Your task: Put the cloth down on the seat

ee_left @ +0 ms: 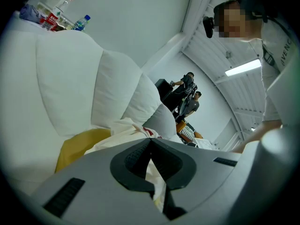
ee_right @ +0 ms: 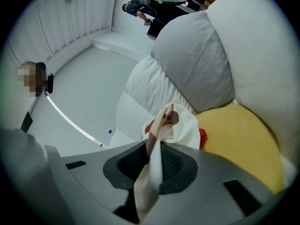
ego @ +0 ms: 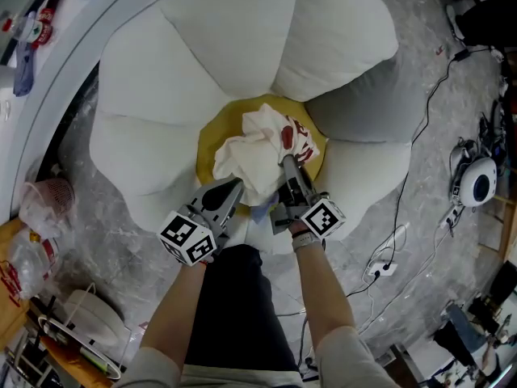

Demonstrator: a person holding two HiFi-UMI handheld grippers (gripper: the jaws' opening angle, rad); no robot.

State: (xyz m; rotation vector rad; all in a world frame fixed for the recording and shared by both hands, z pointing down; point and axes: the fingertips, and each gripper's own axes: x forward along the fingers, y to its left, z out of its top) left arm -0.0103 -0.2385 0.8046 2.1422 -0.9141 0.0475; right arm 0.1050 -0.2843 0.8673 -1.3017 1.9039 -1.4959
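Note:
A crumpled white cloth point(ego: 262, 148) with red print hangs bunched over the yellow round seat point(ego: 212, 136) of a flower-shaped chair. My left gripper point(ego: 239, 186) is shut on the cloth's near left edge, and a fold of the cloth point(ee_left: 152, 172) shows pinched between its dark pads. My right gripper point(ego: 287, 165) is shut on the right edge, where a strip of the cloth point(ee_right: 153, 165) runs down between its pads. The yellow seat point(ee_right: 243, 139) lies just beyond the right jaws, and it shows as the seat point(ee_left: 79, 146) to the left of the left jaws.
White petal cushions point(ego: 234, 23) and one grey petal point(ego: 367, 95) ring the seat. Cables and a power strip point(ego: 384, 267) lie on the floor at right, beside a white round device point(ego: 477, 180). A curved table point(ego: 48, 23) with bottles stands at upper left. People point(ee_left: 187, 95) stand far off.

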